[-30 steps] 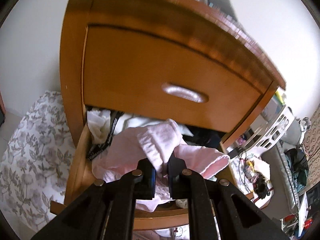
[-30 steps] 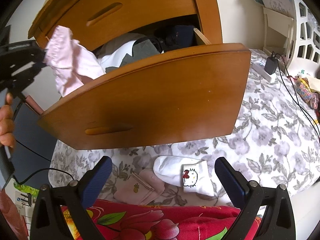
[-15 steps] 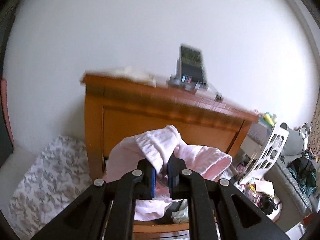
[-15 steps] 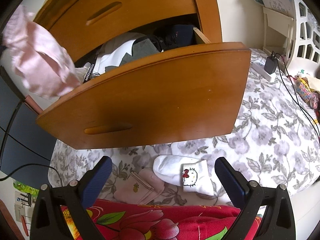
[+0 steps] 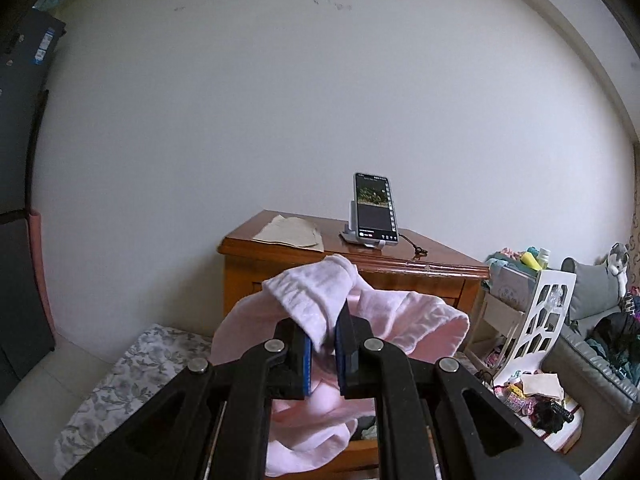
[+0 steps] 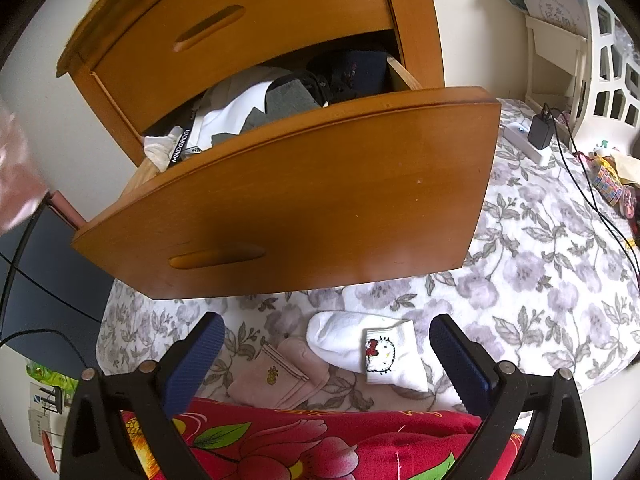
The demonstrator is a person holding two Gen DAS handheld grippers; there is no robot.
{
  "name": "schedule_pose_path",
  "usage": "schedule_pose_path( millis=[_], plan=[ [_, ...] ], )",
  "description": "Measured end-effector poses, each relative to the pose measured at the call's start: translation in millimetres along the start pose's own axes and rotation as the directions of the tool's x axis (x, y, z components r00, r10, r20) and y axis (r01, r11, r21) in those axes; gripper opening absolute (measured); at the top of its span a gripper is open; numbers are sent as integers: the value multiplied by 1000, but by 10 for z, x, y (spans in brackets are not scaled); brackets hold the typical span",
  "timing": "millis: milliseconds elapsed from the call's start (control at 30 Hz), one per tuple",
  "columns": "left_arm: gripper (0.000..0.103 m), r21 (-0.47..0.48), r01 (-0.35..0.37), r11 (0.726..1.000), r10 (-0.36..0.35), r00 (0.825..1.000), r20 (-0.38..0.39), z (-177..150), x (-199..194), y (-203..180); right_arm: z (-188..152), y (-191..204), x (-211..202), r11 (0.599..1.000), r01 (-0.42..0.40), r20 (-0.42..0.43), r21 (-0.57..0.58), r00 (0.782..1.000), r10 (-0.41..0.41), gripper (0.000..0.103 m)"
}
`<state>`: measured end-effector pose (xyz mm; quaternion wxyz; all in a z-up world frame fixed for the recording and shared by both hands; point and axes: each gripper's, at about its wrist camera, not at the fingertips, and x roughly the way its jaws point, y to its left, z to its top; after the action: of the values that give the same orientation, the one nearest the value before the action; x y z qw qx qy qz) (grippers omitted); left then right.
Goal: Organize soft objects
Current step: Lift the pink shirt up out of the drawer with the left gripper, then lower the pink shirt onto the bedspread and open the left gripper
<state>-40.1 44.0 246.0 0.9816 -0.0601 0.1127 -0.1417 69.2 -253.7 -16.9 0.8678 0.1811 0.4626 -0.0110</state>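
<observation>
My left gripper [image 5: 322, 334] is shut on a pale pink garment [image 5: 404, 322], which hangs in folds in front of the wooden dresser [image 5: 400, 264]. A blurred edge of that pink garment [image 6: 14, 176] shows at the far left of the right wrist view. My right gripper [image 6: 326, 350] stands open above a white sock with a cartoon face [image 6: 368, 354] and a folded pink sock [image 6: 280, 376] on the floral sheet [image 6: 540, 248]. The pulled-out drawer [image 6: 300, 196] holds white, grey and dark clothes [image 6: 256, 108].
A phone on a stand [image 5: 374, 210] and a folded paper [image 5: 290, 232] sit on the dresser top. A white cut-out rack [image 5: 532, 328] and clutter stand at the right. A red floral cloth [image 6: 304, 440] lies under my right gripper. A charger and cable [image 6: 542, 132] lie on the sheet.
My left gripper has lifted the pink garment up and away from the drawer; its view now shows the dresser top and wall. The garment has slid almost out of the right wrist view.
</observation>
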Motion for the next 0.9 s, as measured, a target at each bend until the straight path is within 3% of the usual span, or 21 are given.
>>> schedule_pose_path(
  millis=[200,500,700,900],
  plan=[
    [9,9,-24,1000,24,999,-22,-126,-218,116,1,0,0,1000,3,2,-2,1000,-3,103],
    [10,-17,-31,999,28,985,-170,-505,-199,294,-3,10,-13,1000,10,9,-3,1000,-10,103],
    [10,-20,-20,1000,14,965,-263,-737,-15,293,-4,11,-21,1000,12,11,-3,1000,-11,103],
    [10,-26,0,1000,-10,926,-378,-1037,246,245,-2,9,-19,1000,13,11,-4,1000,-13,103]
  ],
)
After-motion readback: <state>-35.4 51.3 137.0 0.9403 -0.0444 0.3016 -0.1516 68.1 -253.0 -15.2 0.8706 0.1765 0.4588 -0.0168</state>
